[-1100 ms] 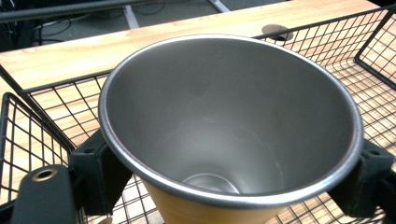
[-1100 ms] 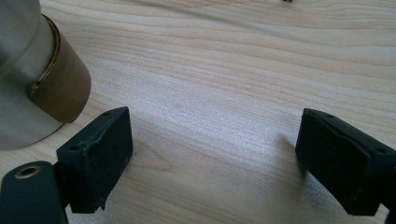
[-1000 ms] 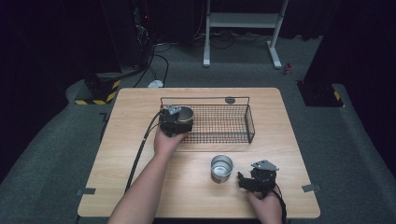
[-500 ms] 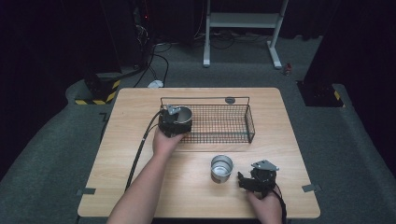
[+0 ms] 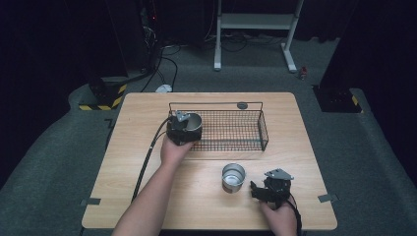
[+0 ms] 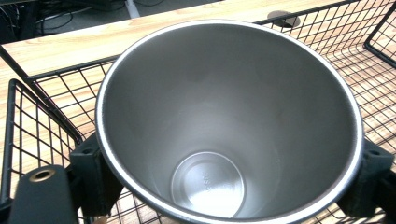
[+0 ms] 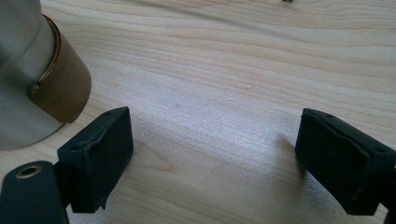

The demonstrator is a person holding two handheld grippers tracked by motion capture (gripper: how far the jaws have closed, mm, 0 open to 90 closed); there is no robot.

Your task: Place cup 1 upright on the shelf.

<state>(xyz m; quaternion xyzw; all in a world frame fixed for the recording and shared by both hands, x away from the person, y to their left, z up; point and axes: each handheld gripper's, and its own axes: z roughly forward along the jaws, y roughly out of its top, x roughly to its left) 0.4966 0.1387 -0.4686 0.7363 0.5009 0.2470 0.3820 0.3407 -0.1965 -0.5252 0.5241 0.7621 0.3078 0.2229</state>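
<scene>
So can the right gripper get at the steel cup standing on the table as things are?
Probably yes: the right gripper is open beside the steel cup, with bare table between them.

Cup [image 5: 191,129] in wire basket [image 5: 236,130] at its left end; 2nd cup [image 5: 233,177] on table [image 5: 147,118] before basket, right gripper [image 5: 256,190] just beside

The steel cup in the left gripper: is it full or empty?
Empty. The left gripper view looks straight into the steel cup and shows bare metal walls down to its stamped bottom, with nothing inside, above the wire basket.
</scene>
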